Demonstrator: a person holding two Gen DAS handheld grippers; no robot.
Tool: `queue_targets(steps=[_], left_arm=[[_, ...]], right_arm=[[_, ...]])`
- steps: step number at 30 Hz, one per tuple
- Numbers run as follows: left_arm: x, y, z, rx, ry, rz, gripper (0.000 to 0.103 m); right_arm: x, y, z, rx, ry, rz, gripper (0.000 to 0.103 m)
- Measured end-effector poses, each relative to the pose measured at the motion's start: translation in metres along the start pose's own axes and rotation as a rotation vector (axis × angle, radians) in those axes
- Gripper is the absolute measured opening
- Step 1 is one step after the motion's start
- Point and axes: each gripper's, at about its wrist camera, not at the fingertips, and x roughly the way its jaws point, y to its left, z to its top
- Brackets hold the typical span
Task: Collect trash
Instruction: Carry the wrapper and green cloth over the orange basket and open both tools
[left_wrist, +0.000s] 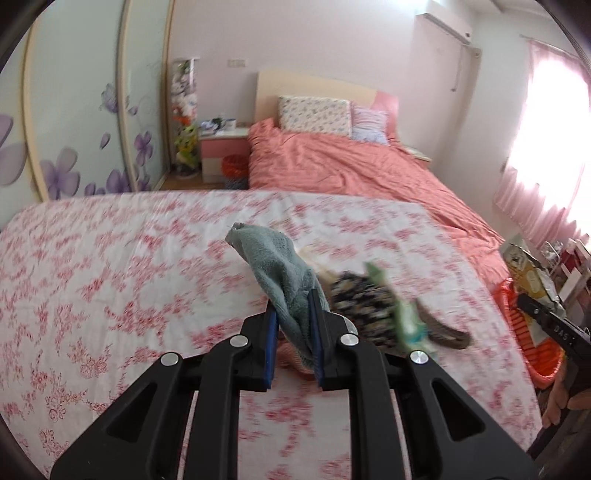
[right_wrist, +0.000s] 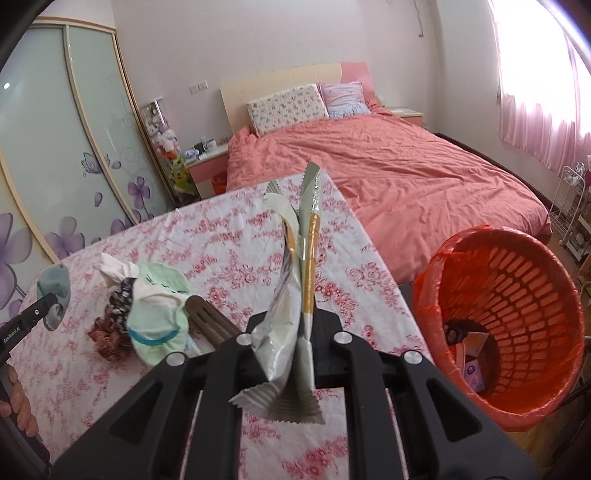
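At the bottom centre of the left wrist view, the left gripper (left_wrist: 293, 314) is clamped on a teal cloth (left_wrist: 280, 269) above the floral-covered table (left_wrist: 110, 277). In the right wrist view, the right gripper (right_wrist: 291, 332) pinches a silver and gold wrapper (right_wrist: 299, 280) upright at frame centre. The orange basket (right_wrist: 517, 280) sits at the lower right beside the table, with trash inside
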Motion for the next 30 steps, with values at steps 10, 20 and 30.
queue_targets(steps=[10, 20, 30], left_arm=[[-0.014, -0.095, 0.002, 0.117, -0.021, -0.177, 0.016], [0.006, -0.201, -0.002, 0.229, 0.010, -0.386, 0.016], [0.041, -0.298, -0.020, 0.355, 0.084, -0.524, 0.016]], right_arm=[[-0.047, -0.043, 0.001, 0.045, -0.062, -0.023, 0.012], [-0.072, -0.115, 0.003, 0.127, -0.095, -0.096, 0.012], [-0.065, -0.196, 0.002, 0.231, -0.092, -0.134, 0.012]])
